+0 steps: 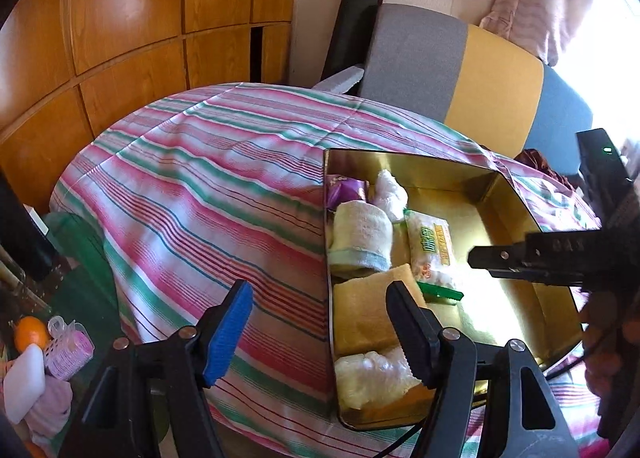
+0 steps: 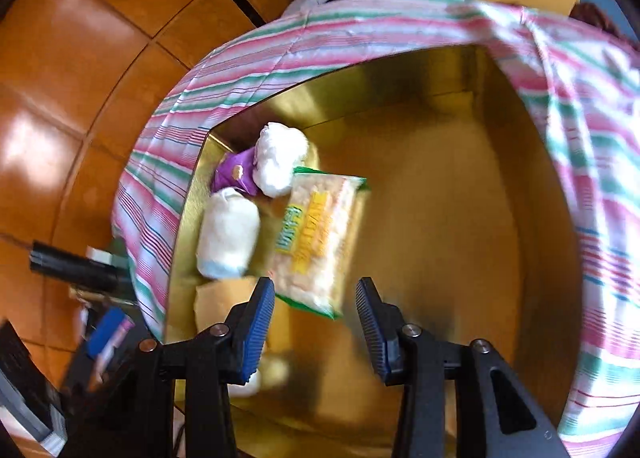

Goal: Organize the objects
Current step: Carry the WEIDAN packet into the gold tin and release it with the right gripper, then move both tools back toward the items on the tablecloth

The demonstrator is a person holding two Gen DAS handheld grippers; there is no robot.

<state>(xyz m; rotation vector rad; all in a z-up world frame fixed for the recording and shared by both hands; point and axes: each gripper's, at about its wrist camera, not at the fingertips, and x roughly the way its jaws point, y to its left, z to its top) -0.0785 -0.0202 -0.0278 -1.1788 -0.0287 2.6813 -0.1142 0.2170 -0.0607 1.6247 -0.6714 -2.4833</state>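
A gold metal tin (image 1: pixel 508 193) lies open on the striped cloth, also in the right wrist view (image 2: pixel 460 185). Inside lie a rolled white towel (image 1: pixel 362 236) (image 2: pixel 228 236), a snack packet (image 1: pixel 430 248) (image 2: pixel 320 242), a purple packet (image 1: pixel 344 187) (image 2: pixel 234 173), a white wad (image 1: pixel 390 189) (image 2: pixel 280 157), a yellow sponge (image 1: pixel 366 308), a green clip (image 1: pixel 440 292) and a clear bag (image 1: pixel 372 376). My left gripper (image 1: pixel 320 334) is open over the tin's left edge. My right gripper (image 2: pixel 316 332) (image 1: pixel 496 260) is open and empty, above the tin near the snack packet.
The striped cloth (image 1: pixel 208 193) covers a rounded table. Wooden cabinets (image 1: pixel 120 29) stand behind. A grey and yellow cushion (image 1: pixel 460 69) lies past the tin. At lower left sit an orange (image 1: pixel 30 332), a pink item (image 1: pixel 70 346) and a white block (image 1: pixel 24 382).
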